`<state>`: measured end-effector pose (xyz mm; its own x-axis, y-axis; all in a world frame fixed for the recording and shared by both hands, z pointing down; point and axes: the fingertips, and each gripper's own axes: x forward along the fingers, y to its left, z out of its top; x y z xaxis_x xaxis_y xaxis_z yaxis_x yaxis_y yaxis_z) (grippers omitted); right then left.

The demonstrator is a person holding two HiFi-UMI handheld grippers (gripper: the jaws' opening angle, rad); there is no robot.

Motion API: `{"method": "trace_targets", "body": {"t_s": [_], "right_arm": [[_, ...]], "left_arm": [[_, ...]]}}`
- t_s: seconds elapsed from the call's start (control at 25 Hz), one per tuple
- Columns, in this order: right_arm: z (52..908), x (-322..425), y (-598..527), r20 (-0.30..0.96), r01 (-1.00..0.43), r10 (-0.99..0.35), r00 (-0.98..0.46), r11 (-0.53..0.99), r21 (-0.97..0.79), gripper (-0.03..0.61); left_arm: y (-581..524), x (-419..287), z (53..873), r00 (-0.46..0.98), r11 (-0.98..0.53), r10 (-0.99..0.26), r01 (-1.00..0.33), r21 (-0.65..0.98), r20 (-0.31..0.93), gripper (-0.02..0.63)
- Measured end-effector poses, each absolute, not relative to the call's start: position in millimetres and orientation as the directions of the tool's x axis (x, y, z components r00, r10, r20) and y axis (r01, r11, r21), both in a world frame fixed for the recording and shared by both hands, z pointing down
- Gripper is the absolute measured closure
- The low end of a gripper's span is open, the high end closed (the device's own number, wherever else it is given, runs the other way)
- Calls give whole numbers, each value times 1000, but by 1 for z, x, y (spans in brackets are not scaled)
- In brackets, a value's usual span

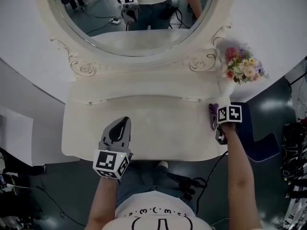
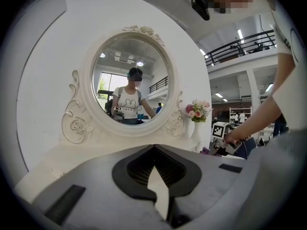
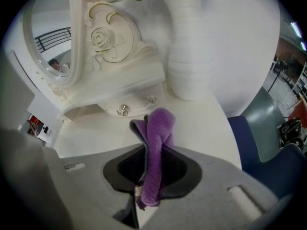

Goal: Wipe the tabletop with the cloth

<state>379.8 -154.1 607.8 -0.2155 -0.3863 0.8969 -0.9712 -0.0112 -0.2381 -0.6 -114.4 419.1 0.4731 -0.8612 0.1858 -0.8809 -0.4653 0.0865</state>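
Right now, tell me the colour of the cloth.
Purple. The cloth shows best in the right gripper view.

The left gripper (image 1: 124, 121) and right gripper (image 1: 214, 122) are grey shells with black ribbed hollows, each bearing a cube (image 1: 112, 162) of black-and-white square markers. A black cable (image 1: 215, 169) trails from the right one. The person wears a white T-shirt (image 1: 153, 215) with black line print and blue jeans (image 1: 136, 183).
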Motion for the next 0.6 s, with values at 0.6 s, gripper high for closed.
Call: {"method": "trace_targets", "body": {"t_s": [0.6], "right_arm": [[607,297,-146,901,-977,-383,-202,22,-210,512]], "left_arm": [[-108,-68,410,482,-475,-856,-876,83,186,615]]}}
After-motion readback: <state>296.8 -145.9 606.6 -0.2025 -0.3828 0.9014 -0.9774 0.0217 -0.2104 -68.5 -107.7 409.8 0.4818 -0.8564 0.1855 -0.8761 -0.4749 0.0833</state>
